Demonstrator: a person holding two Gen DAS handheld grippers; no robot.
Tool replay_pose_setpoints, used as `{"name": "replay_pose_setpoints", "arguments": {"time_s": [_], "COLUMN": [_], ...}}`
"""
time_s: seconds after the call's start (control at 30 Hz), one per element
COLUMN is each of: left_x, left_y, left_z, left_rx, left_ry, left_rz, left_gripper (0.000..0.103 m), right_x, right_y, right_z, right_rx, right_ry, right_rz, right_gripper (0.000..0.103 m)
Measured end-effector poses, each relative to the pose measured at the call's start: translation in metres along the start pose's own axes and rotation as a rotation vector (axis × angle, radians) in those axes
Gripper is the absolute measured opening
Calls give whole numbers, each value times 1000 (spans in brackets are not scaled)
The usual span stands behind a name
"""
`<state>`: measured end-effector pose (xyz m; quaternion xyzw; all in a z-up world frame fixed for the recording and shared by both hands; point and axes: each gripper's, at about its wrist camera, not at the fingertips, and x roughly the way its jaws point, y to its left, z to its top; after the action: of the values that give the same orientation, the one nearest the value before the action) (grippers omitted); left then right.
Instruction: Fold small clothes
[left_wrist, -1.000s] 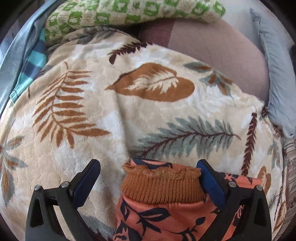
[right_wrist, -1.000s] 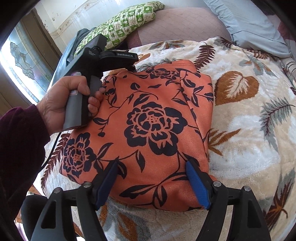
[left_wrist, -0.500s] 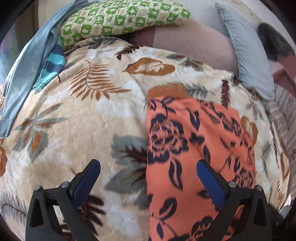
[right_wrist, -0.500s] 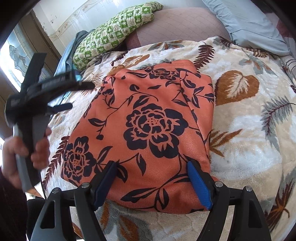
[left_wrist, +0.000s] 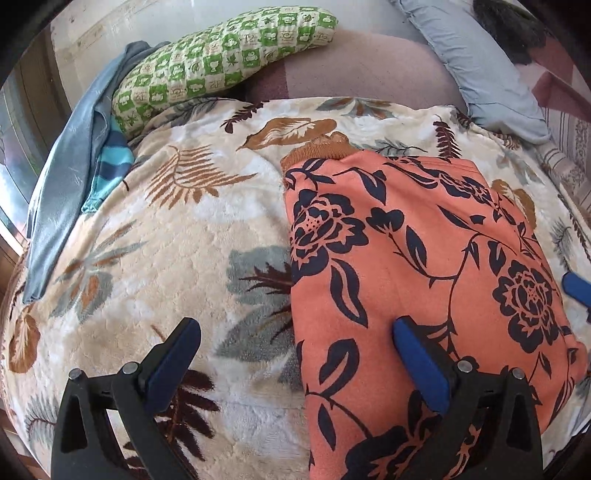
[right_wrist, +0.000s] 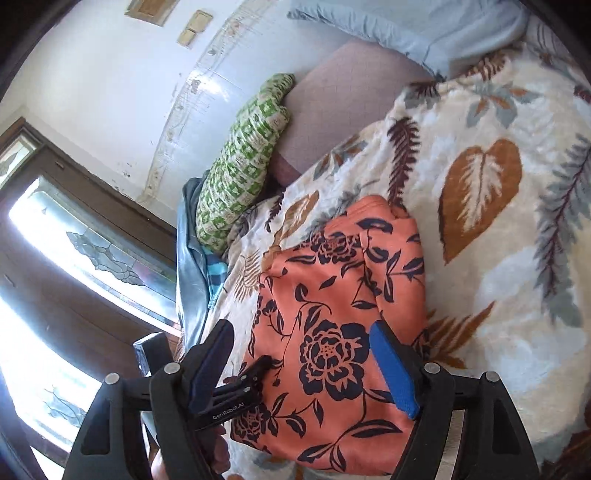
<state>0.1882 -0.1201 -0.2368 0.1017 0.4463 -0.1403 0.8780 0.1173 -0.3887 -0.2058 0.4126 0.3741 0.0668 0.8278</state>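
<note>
Both open grippers hover over the folded orange garment (left_wrist: 424, 258).

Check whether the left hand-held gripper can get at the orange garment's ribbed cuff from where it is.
Probably yes. The left hand-held gripper is open, holds nothing, and straddles the garment's left edge. The cuff lies exposed at the far corner, with only bare blanket beside it.

Both tools hang with blue pads spread wide, gripping nothing. The left tool (left_wrist: 295, 354) tips steeply down. The right tool (right_wrist: 301, 363) leans less steeply, rolled sideways, its jaws easing closed. The left tool's black body sits just beside its left finger.
</note>
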Motion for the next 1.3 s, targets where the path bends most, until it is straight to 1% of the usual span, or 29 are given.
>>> {"name": "replay_pose_setpoints", "arguments": {"time_s": [0.1, 0.13, 0.2, 0.27, 0.33, 0.43, 0.47, 0.5, 0.57, 0.63, 0.73, 0.77, 0.83, 0.87, 0.9, 0.93, 0.97, 1.0, 1.03, 1.07, 1.1, 1.17, 1.3], "left_x": [0, 0, -2, -4, -5, -4, -3, -2, -1, 0, -3, -6, -13, -17, -20, -23, -25, -27, -29, -30, -30, -32, -40], "left_y": [-3, -5, -10, -14, -16, -13, -12, -11, -11, -13, -15, -14, -11, -10, -9, -8, -9, -10, -11, -12, -14, -18, -16], "left_z": [-1, -1, -1, -2, -2, -2, -1, -1, -1, 0, 4, 5, 5, 3, 2, -1, -3, -5, -7, -10, -13, -19, -30], "left_rx": [4, 13, 31, 56, 72, 57, 48, 40, 33, 43, 81, 79, 62, 53, 46, 44, 47, 52, 59, 68, 80, 105, 114], "left_ry": [-7, -14, -33, -50, -60, -56, -53, -48, -46, -48, -47, -49, -50, -49, -49, -47, -45, -45, -46, -46, -44, -46, -50], "left_rz": [9, 19, 41, 63, 77, 67, 59, 53, 46, 48, 64, 68, 77, 81, 88, 94, 100, 107, 116, 126, 136, 153, 154], "left_gripper": [103, 103, 103, 103, 103, 103, 103, 103, 103, 103, 103, 103, 103, 103, 103, 103, 103, 103, 103, 103, 103, 103, 103], "right_x": [30, 38, 41, 41, 47, 58, 62, 66, 69, 71, 65, 60, 46, 40, 36, 33, 30, 27, 25, 24, 26, 28, 16], "right_y": [-11, -16, -17, -18, -24, -31, -33, -37, -45, -46, -44, -38, -22, -13, -7, -3, -1, 0, 1, -1, -2, -5, 1], "right_z": [1, 3, 9, 16, 26, 42, 47, 51, 58, 65, 66, 65, 56, 49, 41, 32, 24, 16, 9, 1, -8, -21, -35], "right_rx": [69, 80, 86, 77, 88, 78, 72, 80, 117, 115, 134, 122, 51, 11, -16, -29, -32, -35, -44, -55, -65, -75, -142], "right_ry": [109, 122, 109, 70, 68, 54, 42, 44, 46, 38, 50, 52, 50, 63, 81, 97, 109, 113, 123, 142, 170, 203, 193], "right_rz": [3, -11, 1, -20, -11, -1, -24, -30, -6, -16, -18, -13, -25, -37, -54, -76, -101, -124, -153, -185, -207, -238, -286], "right_gripper": [79, 79, 79, 79, 79, 79, 79, 79, 79, 79, 78, 78, 78, 76, 69, 66, 58, 40, 33, 30, 30, 29, 29]}}
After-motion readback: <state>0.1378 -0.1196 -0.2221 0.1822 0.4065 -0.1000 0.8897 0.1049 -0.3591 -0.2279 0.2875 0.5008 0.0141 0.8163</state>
